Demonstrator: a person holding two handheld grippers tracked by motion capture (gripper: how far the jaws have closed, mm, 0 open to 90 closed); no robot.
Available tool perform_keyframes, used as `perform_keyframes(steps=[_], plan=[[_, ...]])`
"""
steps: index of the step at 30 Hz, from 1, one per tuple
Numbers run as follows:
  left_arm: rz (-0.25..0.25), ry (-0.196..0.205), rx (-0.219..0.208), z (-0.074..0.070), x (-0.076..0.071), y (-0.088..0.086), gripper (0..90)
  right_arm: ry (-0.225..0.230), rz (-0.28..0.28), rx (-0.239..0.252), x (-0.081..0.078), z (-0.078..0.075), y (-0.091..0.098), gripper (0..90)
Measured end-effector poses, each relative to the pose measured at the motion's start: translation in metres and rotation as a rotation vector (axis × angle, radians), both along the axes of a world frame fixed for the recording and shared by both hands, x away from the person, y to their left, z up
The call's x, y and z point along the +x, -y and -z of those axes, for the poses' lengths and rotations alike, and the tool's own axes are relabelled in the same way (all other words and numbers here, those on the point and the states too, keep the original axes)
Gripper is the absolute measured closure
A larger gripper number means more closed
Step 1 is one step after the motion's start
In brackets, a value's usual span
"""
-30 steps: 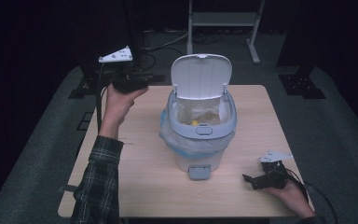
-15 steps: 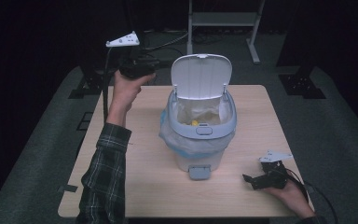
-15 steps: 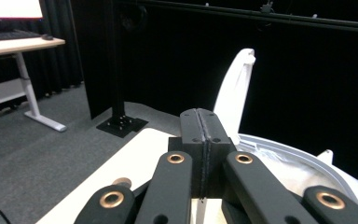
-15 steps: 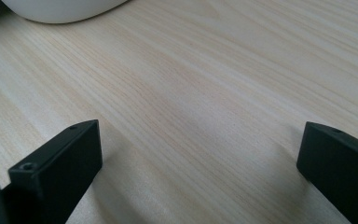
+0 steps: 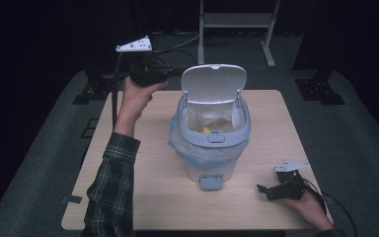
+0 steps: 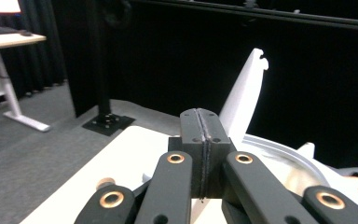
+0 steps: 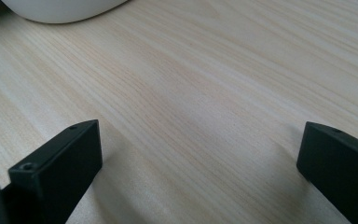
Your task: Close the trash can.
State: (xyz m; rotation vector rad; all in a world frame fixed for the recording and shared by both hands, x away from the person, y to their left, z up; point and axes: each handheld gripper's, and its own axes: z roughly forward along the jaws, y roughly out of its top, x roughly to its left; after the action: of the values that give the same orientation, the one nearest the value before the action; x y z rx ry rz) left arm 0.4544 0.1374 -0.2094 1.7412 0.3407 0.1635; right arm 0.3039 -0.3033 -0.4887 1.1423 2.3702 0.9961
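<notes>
A white pedal bin (image 5: 211,148) with a plastic liner stands mid-table, its lid (image 5: 213,84) raised upright. Something small and yellow (image 5: 206,130) lies inside. My left gripper (image 5: 172,73) is held up in the air just left of the lid, level with it and pointing at it. Its jaws are shut with nothing between them. The left gripper view has the closed left gripper (image 6: 200,116) in front of the lid's edge (image 6: 244,98). My right gripper (image 5: 265,190) rests on the table at the front right. The right gripper (image 7: 200,128) stands open over bare wood.
The bin's grey foot pedal (image 5: 210,182) sticks out toward the front edge. The wooden table (image 5: 143,197) has bare room left and right of the bin. A metal stand (image 5: 237,19) and dark floor lie beyond the far edge.
My left hand has risen a little and shifted right, closer to the raised lid. The right gripper, the bin and the lid have stayed put.
</notes>
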Motion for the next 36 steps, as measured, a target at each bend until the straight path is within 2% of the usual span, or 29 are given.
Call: perform_keyframes(steps=[14, 21, 26, 36], plan=[[0.067, 0.013, 0.019, 0.009, -0.029, 0.002, 90.0, -0.001, 0.0, 0.0, 0.0, 0.0, 0.0, 0.0], [0.089, 0.016, 0.061, 0.015, -0.044, 0.007, 90.0, 0.0, 0.0, 0.0, 0.0, 0.0, 0.0, 0.0], [0.087, 0.017, 0.075, 0.017, -0.053, 0.008, 90.0, 0.001, 0.0, -0.001, 0.0, 0.0, 0.0, 0.0], [0.117, 0.012, 0.111, 0.026, -0.067, 0.02, 90.0, 0.0, 0.0, 0.0, 0.0, 0.0, 0.0, 0.0]])
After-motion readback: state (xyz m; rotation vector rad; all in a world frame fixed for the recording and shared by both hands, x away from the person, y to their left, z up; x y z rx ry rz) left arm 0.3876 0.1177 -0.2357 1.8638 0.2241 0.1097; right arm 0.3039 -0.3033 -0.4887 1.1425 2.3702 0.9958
